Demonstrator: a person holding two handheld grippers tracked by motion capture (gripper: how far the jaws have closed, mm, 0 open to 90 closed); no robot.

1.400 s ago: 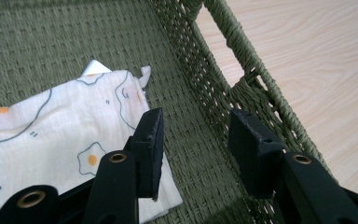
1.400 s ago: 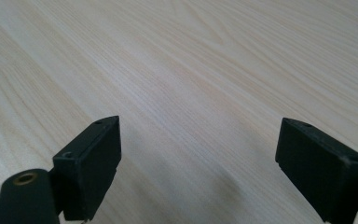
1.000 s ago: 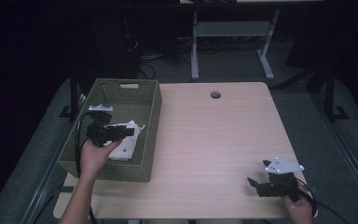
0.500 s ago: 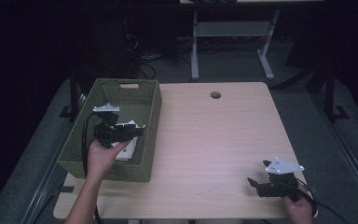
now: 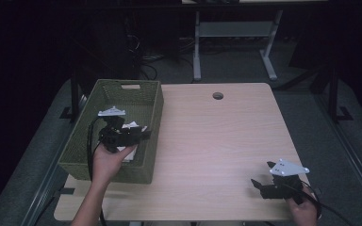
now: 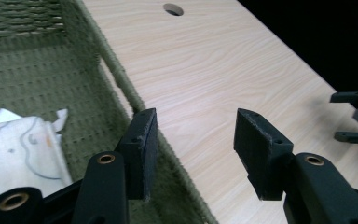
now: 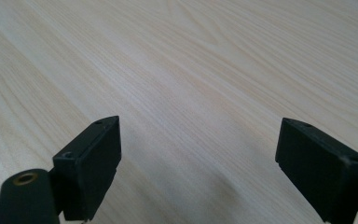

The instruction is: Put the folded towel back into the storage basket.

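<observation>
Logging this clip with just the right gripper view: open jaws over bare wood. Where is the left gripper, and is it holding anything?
Observer: The left gripper hovers over the right wall of a green woven basket. Its jaws have just been opening and grip nothing.
Operator: Anything in that basket?
Observer: A white cloth lies on its floor, apart from the left jaws.
Operator: Where does my gripper sit on the table?
Observer: The right gripper is near the front right corner of the table, far from the basket.
</observation>
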